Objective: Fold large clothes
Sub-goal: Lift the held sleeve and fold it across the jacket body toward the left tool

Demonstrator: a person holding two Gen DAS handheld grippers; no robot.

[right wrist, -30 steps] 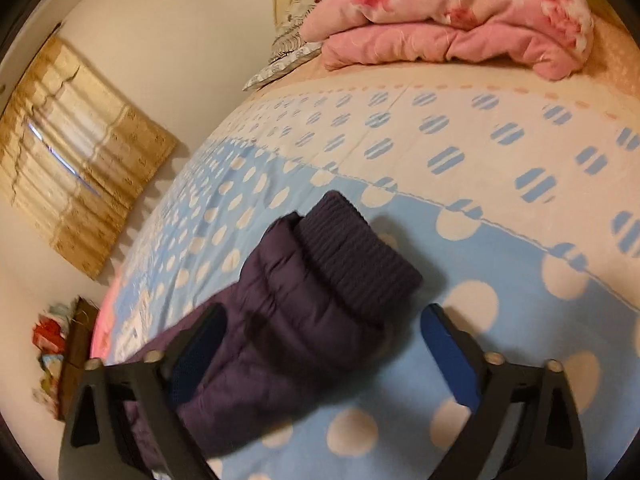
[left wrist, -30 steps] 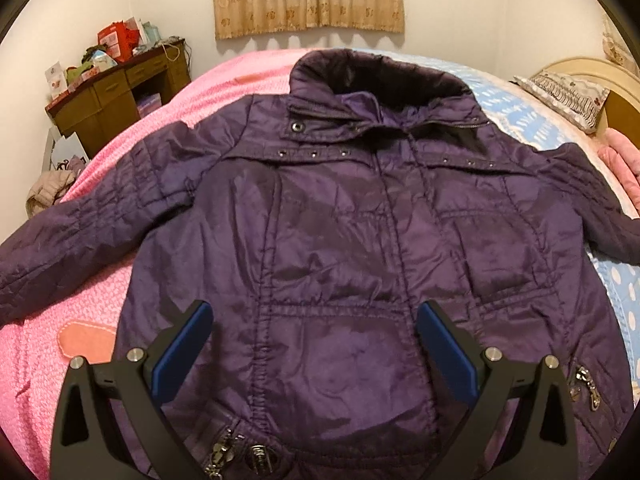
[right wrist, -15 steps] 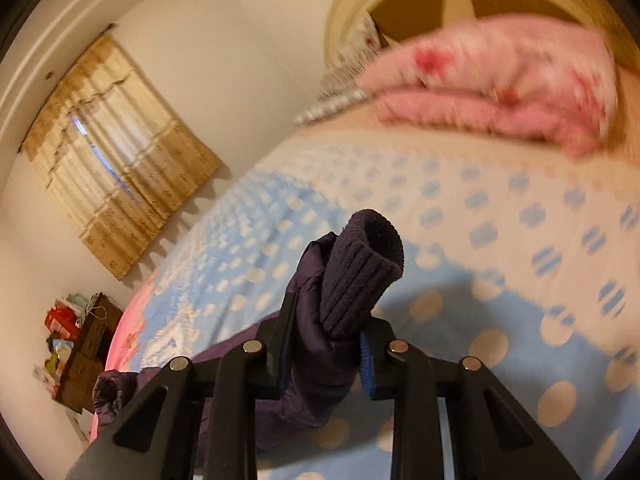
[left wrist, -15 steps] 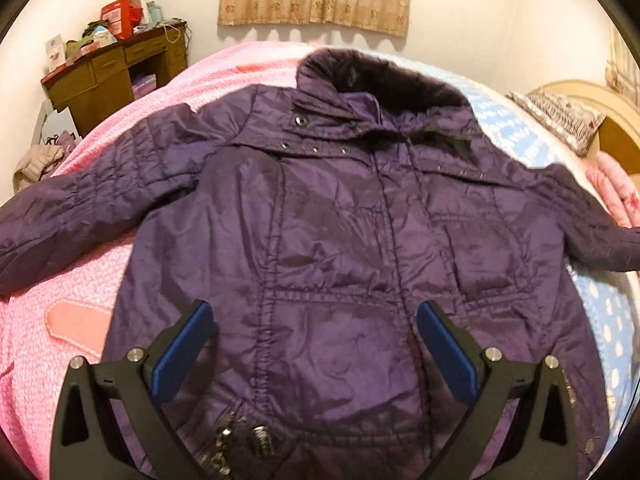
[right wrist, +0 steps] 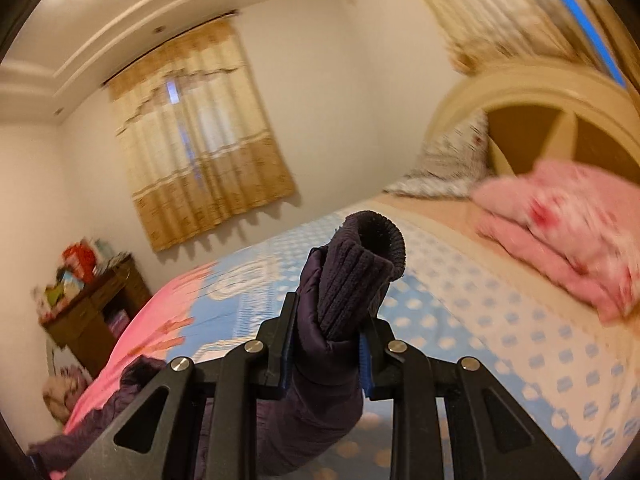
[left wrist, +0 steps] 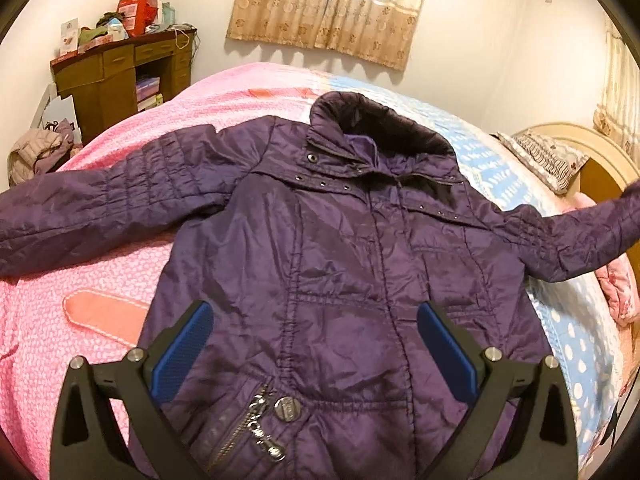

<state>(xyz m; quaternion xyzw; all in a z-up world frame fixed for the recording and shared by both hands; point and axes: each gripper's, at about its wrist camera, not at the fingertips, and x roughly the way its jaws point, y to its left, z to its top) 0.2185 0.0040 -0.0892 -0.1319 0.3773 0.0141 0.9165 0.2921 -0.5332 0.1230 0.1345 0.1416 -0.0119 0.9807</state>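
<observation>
1. Bedroom: a purple jacket [left wrist: 332,280] lies front-up across the bed [left wrist: 80,300].
2. Right gripper [right wrist: 326,344] clamps the sleeve [right wrist: 344,300] near the cuff, raised; left gripper [left wrist: 314,344] hovers spread wide, empty.
3. Best to carry the sleeve flat across the chest, keeping the shoulder seam straight.
4. No legible writing; the button's [left wrist: 287,409] mark is unreadable.

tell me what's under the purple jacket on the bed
The purple jacket lies front-up on the bedspread, pink beneath one half, blue with white dots beneath the other. Whatever lies directly under its body is covered. One sleeve is lifted off the bed in the right gripper.
</observation>
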